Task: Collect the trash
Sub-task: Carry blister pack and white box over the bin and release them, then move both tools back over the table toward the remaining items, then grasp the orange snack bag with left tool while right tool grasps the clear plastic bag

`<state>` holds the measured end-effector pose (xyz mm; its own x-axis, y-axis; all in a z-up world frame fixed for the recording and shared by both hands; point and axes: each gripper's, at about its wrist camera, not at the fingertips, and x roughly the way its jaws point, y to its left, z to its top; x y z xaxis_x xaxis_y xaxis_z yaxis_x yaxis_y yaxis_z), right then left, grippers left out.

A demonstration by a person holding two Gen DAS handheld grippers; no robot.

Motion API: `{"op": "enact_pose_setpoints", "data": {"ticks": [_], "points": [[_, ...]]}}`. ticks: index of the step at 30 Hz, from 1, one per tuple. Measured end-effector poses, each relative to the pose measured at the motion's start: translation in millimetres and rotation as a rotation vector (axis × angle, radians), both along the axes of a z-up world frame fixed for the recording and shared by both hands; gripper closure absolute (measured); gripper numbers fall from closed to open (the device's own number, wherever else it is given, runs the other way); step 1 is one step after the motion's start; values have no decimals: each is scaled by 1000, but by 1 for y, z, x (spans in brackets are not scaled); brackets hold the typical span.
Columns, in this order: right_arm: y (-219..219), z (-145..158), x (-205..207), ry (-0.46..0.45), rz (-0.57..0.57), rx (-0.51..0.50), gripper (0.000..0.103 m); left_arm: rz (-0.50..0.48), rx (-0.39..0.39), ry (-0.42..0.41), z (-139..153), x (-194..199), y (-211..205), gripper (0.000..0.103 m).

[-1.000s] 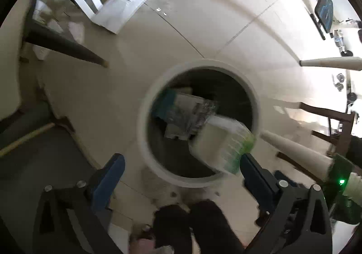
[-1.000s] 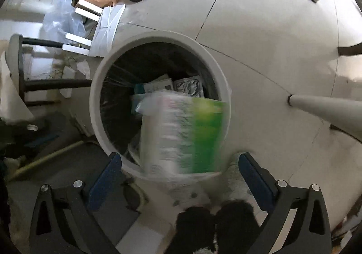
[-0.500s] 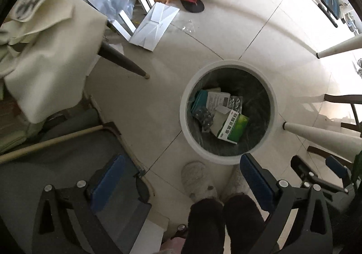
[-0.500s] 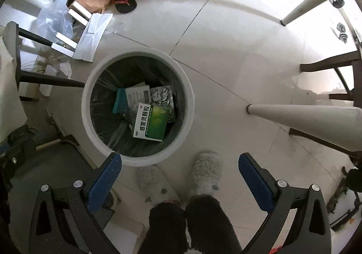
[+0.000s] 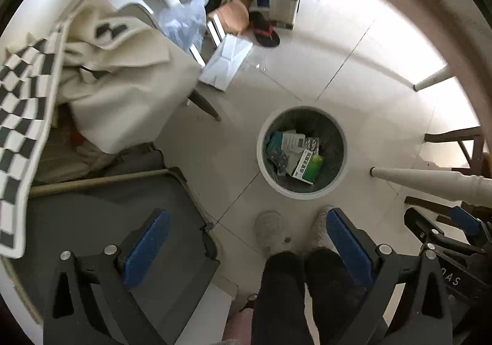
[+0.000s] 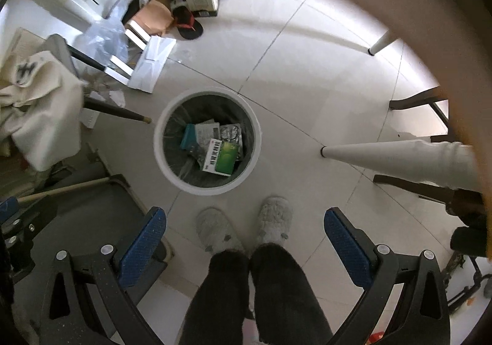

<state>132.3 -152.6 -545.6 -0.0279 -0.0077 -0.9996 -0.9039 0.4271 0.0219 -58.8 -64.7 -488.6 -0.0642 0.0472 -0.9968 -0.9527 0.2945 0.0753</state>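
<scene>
Trash is lying in the bin (image 6: pixel 160 142) below and ahead of both claws, the green-and-white carton (image 6: pixel 222 158) uppermost; left claw (image 5: pixel 246 248) and right claw (image 6: pixel 244 245) are being held released, empty; such light, crushable cardboard is best pinched across its flat faces

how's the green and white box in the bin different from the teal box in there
The green and white box lies on top of the pile, its printed face fully in view; the teal box is partly buried under paper. The green and white box sits nearer the slippers, the teal box further left. Both lie inside the white bin.
</scene>
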Motion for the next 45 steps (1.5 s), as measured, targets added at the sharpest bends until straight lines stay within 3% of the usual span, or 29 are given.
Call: {"op": "enact_pose_setpoints", "data": {"ticks": [7, 14, 18, 23, 29, 34, 40, 45], "points": [[-14, 101, -7, 24, 9, 50, 0, -2, 60, -11, 99, -10, -11, 0], [-14, 196, 4, 90, -66, 123, 0, 3, 166, 4, 187, 3, -6, 0], [3, 242, 42, 107, -143, 172, 0, -16, 219, 0, 220, 43, 17, 0], [40, 282, 130, 53, -235, 214, 0, -40, 265, -30, 243, 111, 55, 0], [108, 279, 269, 39, -380, 217, 0, -44, 285, -26, 246, 212, 125, 0], [193, 236, 363, 48, -423, 172, 0, -5, 236, -23, 228, 282, 204, 0], [268, 188, 422, 57, -422, 108, 0, 11, 208, -8, 200, 349, 300, 0], [307, 156, 441, 78, -409, 55, 0, 9, 179, 1, 175, 375, 356, 0]]}}
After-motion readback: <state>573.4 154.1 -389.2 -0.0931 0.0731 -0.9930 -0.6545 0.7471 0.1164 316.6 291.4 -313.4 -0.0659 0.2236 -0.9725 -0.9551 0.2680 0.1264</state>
